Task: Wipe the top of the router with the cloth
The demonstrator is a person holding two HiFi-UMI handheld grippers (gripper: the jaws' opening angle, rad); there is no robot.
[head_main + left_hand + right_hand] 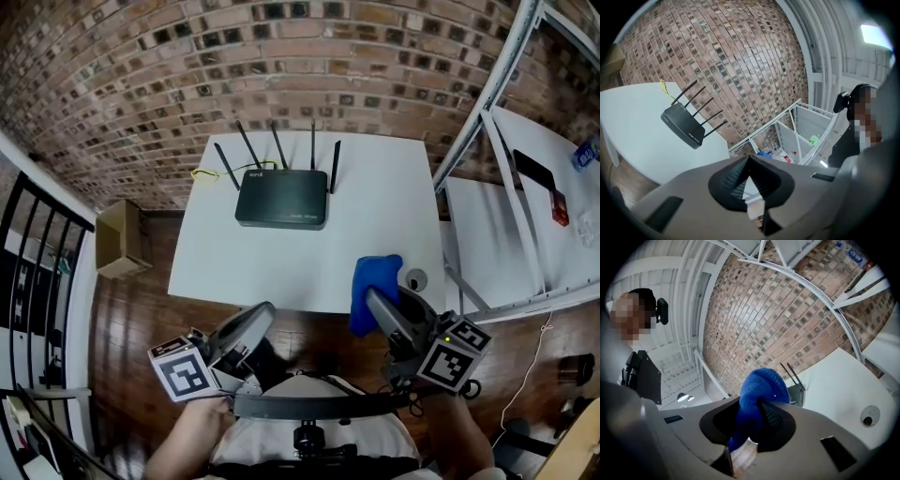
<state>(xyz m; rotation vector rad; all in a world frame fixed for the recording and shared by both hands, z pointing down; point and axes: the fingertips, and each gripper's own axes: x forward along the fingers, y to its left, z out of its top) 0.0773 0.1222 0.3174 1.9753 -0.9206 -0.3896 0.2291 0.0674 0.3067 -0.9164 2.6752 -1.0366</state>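
My right claw [379, 302] is clenched on the cloth [373, 291]. In the right gripper view the blue knit bulges up out of the claw [757, 420] and fills the gap between the jaws, with a fold of cloth [761, 390] rising above the tips. In the head view it hangs over the near edge of the table [375, 206]. I cannot say for sure whether it touches the edge.

The router [281, 199] lies flat on the far half of the table, its five antennas upright along the back. It is at about 10 o'clock from the right claw and well apart from it, with bare tabletop between them. In the right gripper view only a corner of the router [800, 394] and two antennas peek out at 2 o'clock of the cloth.

My left claw [251, 328] is off the table on the near side, low in the head view. The router is at roughly 12 o'clock from it and well apart. The left gripper view shows that claw [749, 159] with its jaw tips pressed together and nothing held. The router [683, 125] shows there at 10 o'clock, out on the white table [633, 136].

A small round hole [415, 279] sits in the tabletop just beside the cloth at 2 o'clock. A box [120, 239] stands on the floor at 9 o'clock of the table.
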